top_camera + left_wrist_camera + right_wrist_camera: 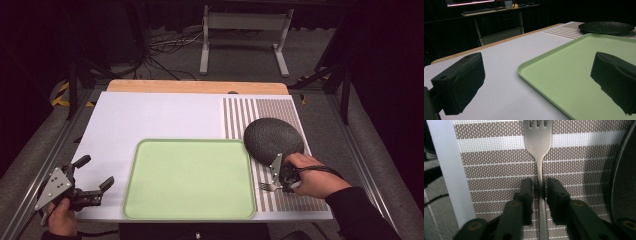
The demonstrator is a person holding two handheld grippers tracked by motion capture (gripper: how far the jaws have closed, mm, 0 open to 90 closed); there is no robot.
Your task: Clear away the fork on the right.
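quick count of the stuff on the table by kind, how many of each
tray: 1 (green)
plate: 1 (dark)
fork: 1 (between the right gripper's jaws)
placemat: 1 (striped)
total: 4

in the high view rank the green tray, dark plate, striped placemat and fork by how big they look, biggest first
1. green tray
2. striped placemat, close behind the tray; the plate and hand cover part of it, so this order is unsure
3. dark plate
4. fork, smallest by far
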